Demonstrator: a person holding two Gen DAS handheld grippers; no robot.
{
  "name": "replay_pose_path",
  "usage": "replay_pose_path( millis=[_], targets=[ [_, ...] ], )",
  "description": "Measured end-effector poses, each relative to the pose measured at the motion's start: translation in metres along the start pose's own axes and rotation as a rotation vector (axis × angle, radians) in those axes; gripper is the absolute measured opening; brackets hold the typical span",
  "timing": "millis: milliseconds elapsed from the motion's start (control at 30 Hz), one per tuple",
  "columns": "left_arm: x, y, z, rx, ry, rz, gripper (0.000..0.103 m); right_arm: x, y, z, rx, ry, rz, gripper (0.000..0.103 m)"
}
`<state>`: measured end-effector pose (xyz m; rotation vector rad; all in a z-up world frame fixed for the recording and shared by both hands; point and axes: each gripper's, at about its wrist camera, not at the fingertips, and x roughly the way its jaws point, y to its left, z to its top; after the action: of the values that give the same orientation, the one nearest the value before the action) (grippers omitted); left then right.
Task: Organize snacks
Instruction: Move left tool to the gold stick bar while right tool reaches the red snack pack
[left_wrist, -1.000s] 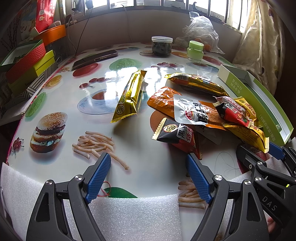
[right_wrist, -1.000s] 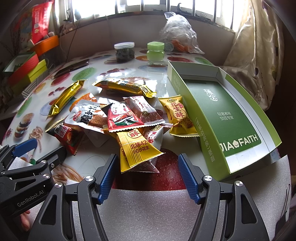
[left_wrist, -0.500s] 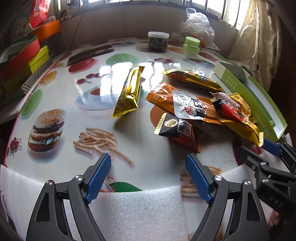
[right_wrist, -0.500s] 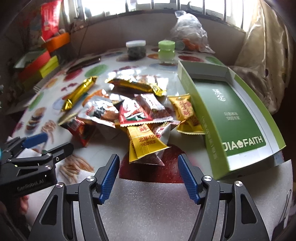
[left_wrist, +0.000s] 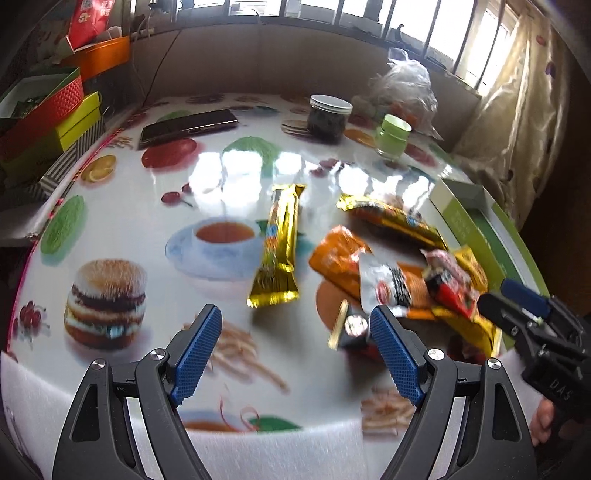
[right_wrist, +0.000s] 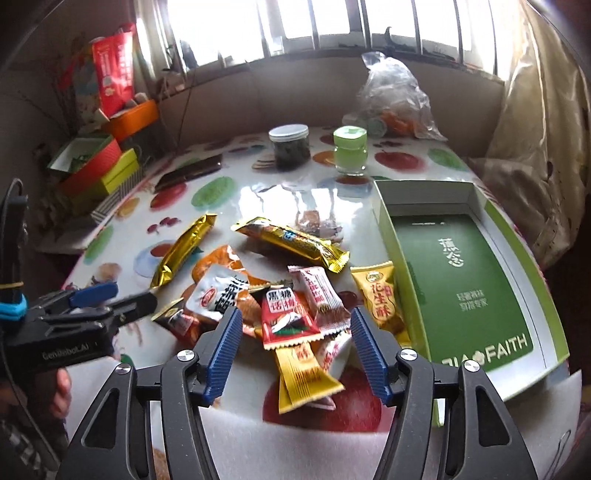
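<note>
You are at the reaching step: the snack packets (right_wrist: 291, 291) lie heaped on the bench (left_wrist: 155, 221) just left of the empty green box (right_wrist: 461, 280). Your right gripper (right_wrist: 295, 347) hovers wide apart, empty, over the red packet (right_wrist: 284, 317); lower and close on it next. Your left gripper (left_wrist: 295, 350) is also spread and holds nothing.

A tabletop (right_wrist: 258, 192) printed with fruit, a burger and fries carries a dark-filled jar (right_wrist: 289, 147) with a white lid and, just beside it, a green-lidded jar (right_wrist: 349, 149). Behind these 2 sits a crumpled clear plastic bag (right_wrist: 393, 99), and a dark phone (left_wrist: 188, 125) lies flat toward the far left edge. Past that edge are stacked red and yellow-green boxes (right_wrist: 98, 171), an orange bin (right_wrist: 135, 118) and a red packet (right_wrist: 112, 66), with a curtain (right_wrist: 535, 122) at the right.
</note>
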<state>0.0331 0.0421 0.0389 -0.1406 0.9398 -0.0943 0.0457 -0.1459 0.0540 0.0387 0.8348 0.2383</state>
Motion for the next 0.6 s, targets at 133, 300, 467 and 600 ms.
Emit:
replay_pose_path(
  millis=[133,300,467,600],
  targets=[
    [0.010,0.008,0.014,-0.029,0.009,-0.006,0.083,0.014,0.003,0.005,-0.024,0.027,0.027,0.052],
    [0.027,0.011,0.026,-0.030,0.036,-0.015,0.074,0.028,0.005,0.006,-0.028,0.056,0.047,0.044],
    [0.039,0.007,0.030,0.000,0.051,-0.029,0.068,0.037,0.006,0.006,-0.032,0.078,0.052,0.037],
    [0.048,0.005,0.034,-0.002,0.070,-0.037,0.058,0.039,0.006,0.006,-0.029,0.083,0.049,0.032]
  ],
)
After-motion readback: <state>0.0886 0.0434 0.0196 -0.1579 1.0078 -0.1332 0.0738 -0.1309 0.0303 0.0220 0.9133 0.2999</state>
